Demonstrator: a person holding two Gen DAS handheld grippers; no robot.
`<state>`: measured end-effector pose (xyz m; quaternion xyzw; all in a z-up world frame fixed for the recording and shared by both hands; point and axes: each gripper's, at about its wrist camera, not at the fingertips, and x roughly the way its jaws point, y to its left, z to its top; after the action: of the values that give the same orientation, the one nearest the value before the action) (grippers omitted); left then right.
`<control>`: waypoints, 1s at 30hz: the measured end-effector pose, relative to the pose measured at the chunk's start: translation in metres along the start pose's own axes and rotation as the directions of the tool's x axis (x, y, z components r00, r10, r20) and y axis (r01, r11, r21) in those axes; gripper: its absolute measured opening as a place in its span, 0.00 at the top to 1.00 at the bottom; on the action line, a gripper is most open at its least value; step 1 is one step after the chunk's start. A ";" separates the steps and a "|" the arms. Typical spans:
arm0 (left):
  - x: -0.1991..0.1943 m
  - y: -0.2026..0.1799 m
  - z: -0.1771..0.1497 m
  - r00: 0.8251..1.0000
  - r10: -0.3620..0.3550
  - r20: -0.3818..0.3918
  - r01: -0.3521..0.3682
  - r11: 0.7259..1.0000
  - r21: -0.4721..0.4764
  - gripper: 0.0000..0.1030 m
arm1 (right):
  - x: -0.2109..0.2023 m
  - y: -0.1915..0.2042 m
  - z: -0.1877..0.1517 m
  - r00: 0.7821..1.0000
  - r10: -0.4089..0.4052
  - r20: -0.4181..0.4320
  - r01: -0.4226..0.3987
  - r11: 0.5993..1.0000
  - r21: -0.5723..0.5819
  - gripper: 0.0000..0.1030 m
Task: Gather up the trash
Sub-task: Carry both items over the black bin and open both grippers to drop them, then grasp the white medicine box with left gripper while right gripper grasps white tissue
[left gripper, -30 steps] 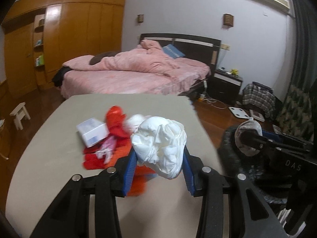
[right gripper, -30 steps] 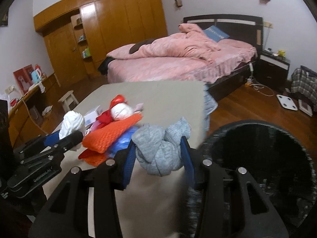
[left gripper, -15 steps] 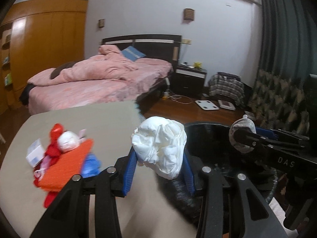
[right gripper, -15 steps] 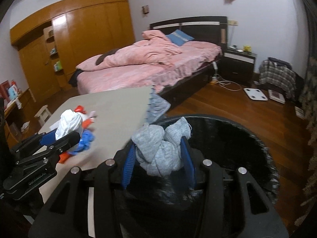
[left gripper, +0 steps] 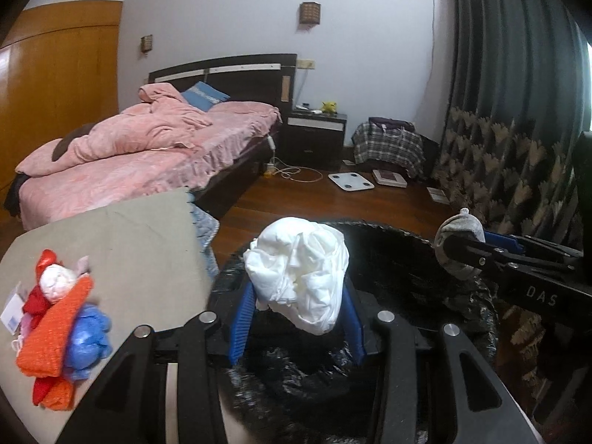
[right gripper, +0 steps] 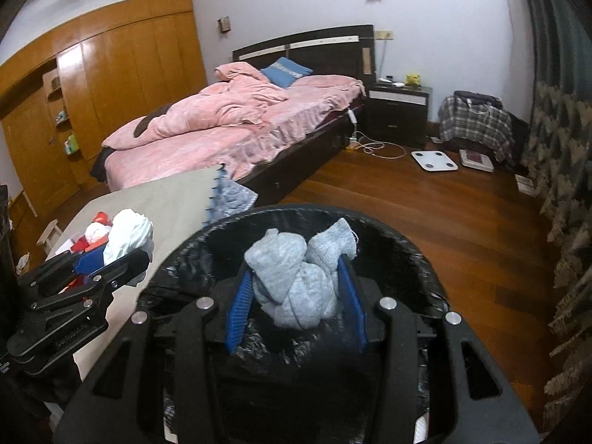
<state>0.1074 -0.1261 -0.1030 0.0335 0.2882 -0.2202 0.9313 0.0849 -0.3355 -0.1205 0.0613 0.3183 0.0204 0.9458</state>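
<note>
My left gripper (left gripper: 298, 318) is shut on a crumpled white wad (left gripper: 299, 277) and holds it over the near edge of a black-lined trash bin (left gripper: 407, 266). My right gripper (right gripper: 296, 296) is shut on a knotted grey sock (right gripper: 299, 277) and holds it above the same bin (right gripper: 399, 259). The right gripper also shows at the right of the left wrist view (left gripper: 458, 248); the left gripper shows at the left of the right wrist view (right gripper: 125, 251). A pile of red, orange, blue and white trash (left gripper: 59, 318) lies on the beige table (left gripper: 129, 236).
The table's right edge (right gripper: 177, 199) meets the bin. A pink bed (right gripper: 229, 125), a dark nightstand (right gripper: 399, 107), a white scale (right gripper: 434, 161) on the wood floor and patterned curtains (right gripper: 562, 170) surround the spot. A wooden wardrobe (right gripper: 111, 81) lines the left wall.
Both grippers have swung right from over the table's trash pile to above the bin, each still holding its item.
</note>
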 end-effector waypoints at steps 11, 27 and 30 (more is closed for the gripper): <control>0.003 -0.001 -0.002 0.999 -0.025 -0.020 0.025 1.000 0.001 0.27 | -0.006 -0.015 -0.005 0.998 -0.064 0.018 0.064 0.998 0.020 0.17; -0.055 0.070 -0.006 0.987 0.145 0.062 -0.141 0.988 -0.070 0.11 | -0.017 0.013 0.008 0.997 -0.035 0.073 0.035 0.999 0.000 0.06; -0.071 0.093 -0.013 0.976 0.207 0.068 -0.201 0.976 -0.090 0.11 | -0.015 0.026 0.011 0.997 -0.011 0.072 0.012 1.000 -0.014 0.06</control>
<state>0.0882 -0.0120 -0.0807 0.0159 0.2562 -0.1126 0.9599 0.0800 -0.3120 -0.0993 0.0533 0.2844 0.0153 0.9571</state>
